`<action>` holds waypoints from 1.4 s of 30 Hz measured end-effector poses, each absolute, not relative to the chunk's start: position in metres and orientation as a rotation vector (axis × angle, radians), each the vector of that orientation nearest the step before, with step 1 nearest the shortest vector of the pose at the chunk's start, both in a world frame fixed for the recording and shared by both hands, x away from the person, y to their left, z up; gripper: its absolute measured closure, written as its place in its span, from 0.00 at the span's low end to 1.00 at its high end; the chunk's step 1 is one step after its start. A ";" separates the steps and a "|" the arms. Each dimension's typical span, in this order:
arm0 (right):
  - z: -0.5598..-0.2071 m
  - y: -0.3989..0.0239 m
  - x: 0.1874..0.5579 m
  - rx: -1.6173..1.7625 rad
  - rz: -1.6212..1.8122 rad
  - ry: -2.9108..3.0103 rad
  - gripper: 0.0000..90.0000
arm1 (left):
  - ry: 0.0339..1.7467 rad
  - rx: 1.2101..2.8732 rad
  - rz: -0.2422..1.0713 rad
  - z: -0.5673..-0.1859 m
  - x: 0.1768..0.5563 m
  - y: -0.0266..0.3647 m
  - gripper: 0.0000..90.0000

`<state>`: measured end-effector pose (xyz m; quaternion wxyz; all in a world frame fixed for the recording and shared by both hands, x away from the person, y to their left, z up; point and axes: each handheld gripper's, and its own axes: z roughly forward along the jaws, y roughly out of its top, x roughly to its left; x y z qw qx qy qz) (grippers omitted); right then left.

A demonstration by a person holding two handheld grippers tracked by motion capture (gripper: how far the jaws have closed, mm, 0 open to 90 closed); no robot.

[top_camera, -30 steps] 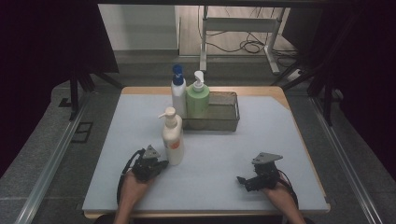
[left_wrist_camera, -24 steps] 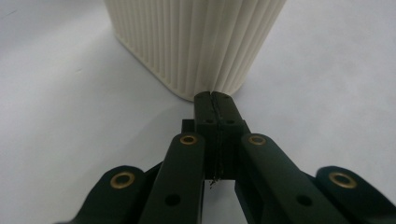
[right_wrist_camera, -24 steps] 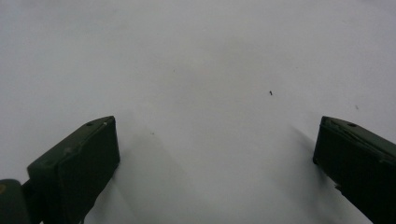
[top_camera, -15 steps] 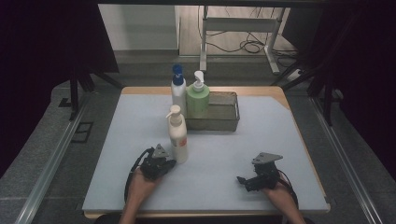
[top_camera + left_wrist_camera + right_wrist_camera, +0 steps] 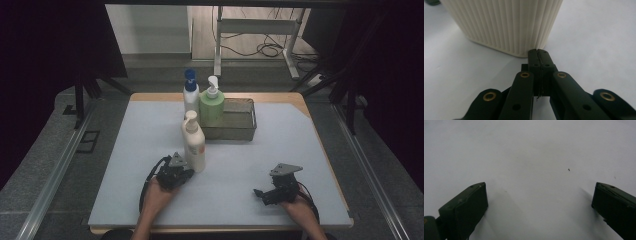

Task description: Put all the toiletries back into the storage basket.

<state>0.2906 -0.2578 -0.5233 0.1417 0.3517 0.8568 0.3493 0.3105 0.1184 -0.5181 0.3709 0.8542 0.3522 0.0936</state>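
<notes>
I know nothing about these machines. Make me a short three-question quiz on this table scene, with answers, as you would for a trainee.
1. True or false: the left tongs are shut.
2. Which bottle touches the left tongs' tips? A cream pump bottle B green pump bottle C blue-capped bottle
3. Fill in: the green pump bottle stands in the wire ____.

Key: 1 true; 2 A; 3 basket.
</notes>
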 end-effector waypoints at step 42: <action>-0.505 -0.252 0.286 0.952 1.078 2.468 0.00 | 1.005 2.190 0.363 -0.516 0.266 0.131 0.34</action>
